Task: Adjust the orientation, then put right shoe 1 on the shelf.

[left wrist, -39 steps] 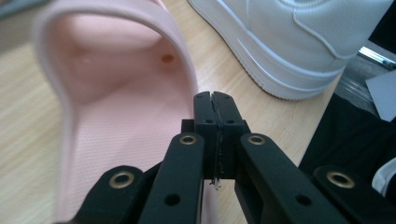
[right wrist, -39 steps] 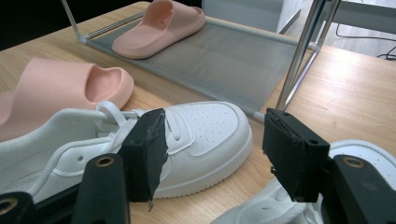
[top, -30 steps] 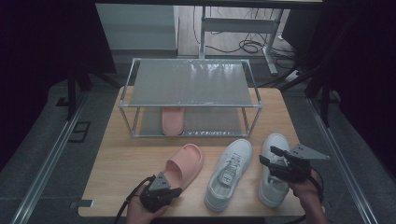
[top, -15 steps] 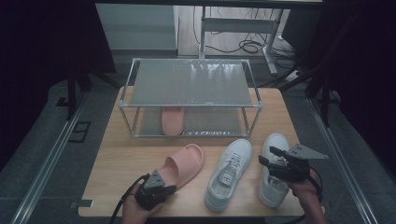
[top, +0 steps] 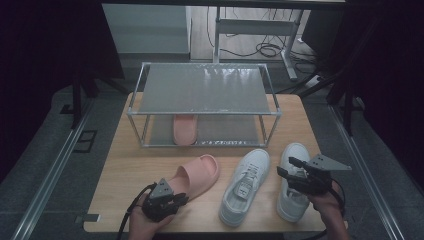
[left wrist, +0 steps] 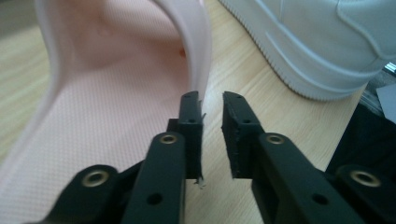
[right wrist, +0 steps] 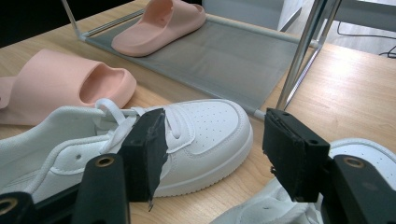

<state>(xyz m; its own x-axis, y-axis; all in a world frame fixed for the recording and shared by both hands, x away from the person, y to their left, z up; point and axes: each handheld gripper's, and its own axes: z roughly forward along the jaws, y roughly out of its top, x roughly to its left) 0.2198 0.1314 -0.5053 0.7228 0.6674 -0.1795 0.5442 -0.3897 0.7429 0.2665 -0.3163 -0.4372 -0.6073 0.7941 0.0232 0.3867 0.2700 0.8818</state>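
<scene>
A pink slipper (top: 196,174) lies on the wooden table (top: 125,170), left of two white sneakers, one in the middle (top: 245,184) and one on the right (top: 294,192). My left gripper (top: 179,199) sits at the slipper's heel. In the left gripper view the slipper (left wrist: 93,102) has its heel rim at the left jaw's tip, and the left gripper (left wrist: 211,100) is open by a narrow gap with bare wood showing through it. My right gripper (top: 289,167) hovers wide open over the right sneaker. The right gripper view has the right gripper (right wrist: 215,140) above the middle sneaker (right wrist: 201,130).
A two-tier metal shoe rack (top: 202,114) stands at the back of the table, with a second pink slipper (top: 185,131) on its lower shelf. The rack's corner post (right wrist: 303,51) rises just beyond the sneakers. A desk frame and cables lie on the floor behind.
My left gripper has crept slightly forward and left at the heel of the pink slipper. The right gripper and the shoes have stayed put.
</scene>
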